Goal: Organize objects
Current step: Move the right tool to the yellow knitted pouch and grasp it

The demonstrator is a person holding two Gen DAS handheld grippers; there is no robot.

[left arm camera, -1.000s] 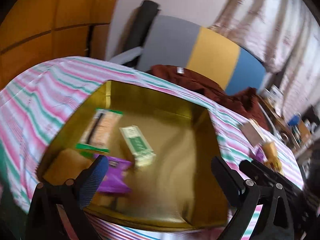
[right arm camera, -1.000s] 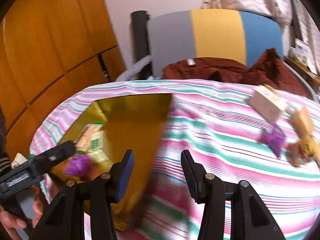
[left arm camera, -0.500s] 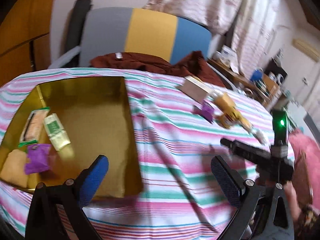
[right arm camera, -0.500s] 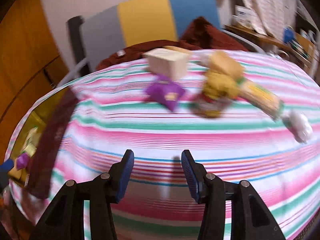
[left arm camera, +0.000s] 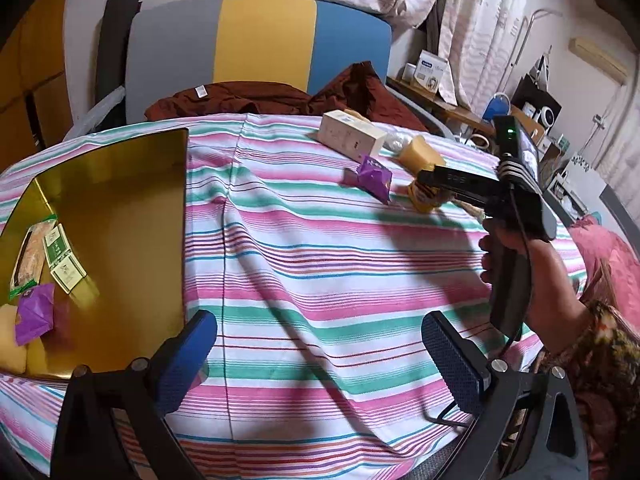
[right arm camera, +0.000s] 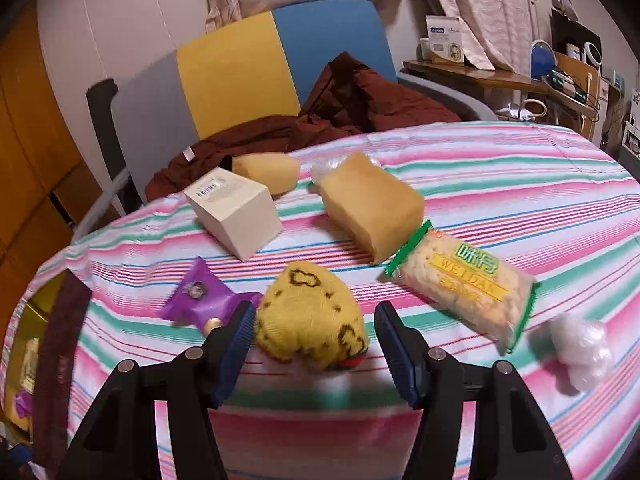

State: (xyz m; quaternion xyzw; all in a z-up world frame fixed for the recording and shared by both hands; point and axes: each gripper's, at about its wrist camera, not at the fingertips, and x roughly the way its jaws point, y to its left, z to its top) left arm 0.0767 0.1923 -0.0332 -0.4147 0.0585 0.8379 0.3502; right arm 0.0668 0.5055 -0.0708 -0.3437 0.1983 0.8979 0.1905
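A gold tray (left arm camera: pixel 120 208) lies on the striped tablecloth at the left and holds a purple packet (left arm camera: pixel 34 312), a green-and-white box (left arm camera: pixel 64 260) and a cracker pack (left arm camera: pixel 28 256). My left gripper (left arm camera: pixel 320 352) is open and empty over the cloth, right of the tray. My right gripper (right arm camera: pixel 316 340) is open, its jaws on either side of a yellow knitted item (right arm camera: pixel 312 320), not closed on it. Around it lie a purple packet (right arm camera: pixel 200 300), a white box (right arm camera: pixel 236 212), a yellow sponge (right arm camera: pixel 372 204), a noodle pack (right arm camera: pixel 464 288) and a white wad (right arm camera: pixel 580 348).
A grey, yellow and blue chair (left arm camera: pixel 256 36) with a brown garment (left arm camera: pixel 240 100) stands behind the table. A second yellow lump (right arm camera: pixel 268 172) lies behind the white box. Cluttered shelves (right arm camera: pixel 520 76) are at the right. The tray's dark edge (right arm camera: pixel 60 360) shows at the left.
Both grippers swung right, away from the tray. My right gripper has come close to the group of loose items and now straddles the yellow knitted item.
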